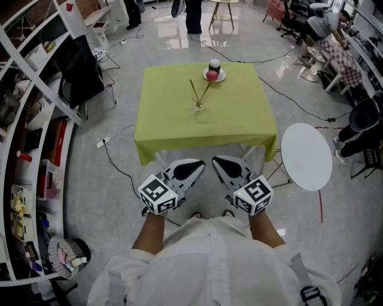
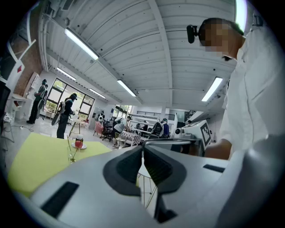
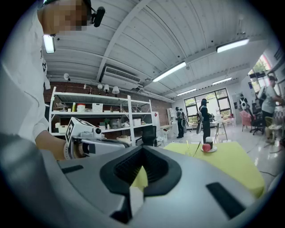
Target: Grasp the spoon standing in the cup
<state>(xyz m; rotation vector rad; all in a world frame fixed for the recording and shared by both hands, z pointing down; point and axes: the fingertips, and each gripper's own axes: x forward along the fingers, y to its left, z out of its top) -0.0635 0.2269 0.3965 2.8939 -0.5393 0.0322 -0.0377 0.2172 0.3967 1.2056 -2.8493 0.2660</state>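
A clear glass cup stands near the middle of the table with the yellow-green cloth. Two thin utensil handles lean out of it in a V; I cannot tell which one is the spoon. Behind it a small plate carries a red apple and a little dark jar. My left gripper and right gripper hang side by side close to my body, short of the table's near edge, both shut and empty. The cup shows far off in the left gripper view and again, as the cup, in the right one.
A round white side table stands right of the table's near corner. White shelving lines the left wall, with a black chair beside it. Cables trail over the floor. People stand beyond the table.
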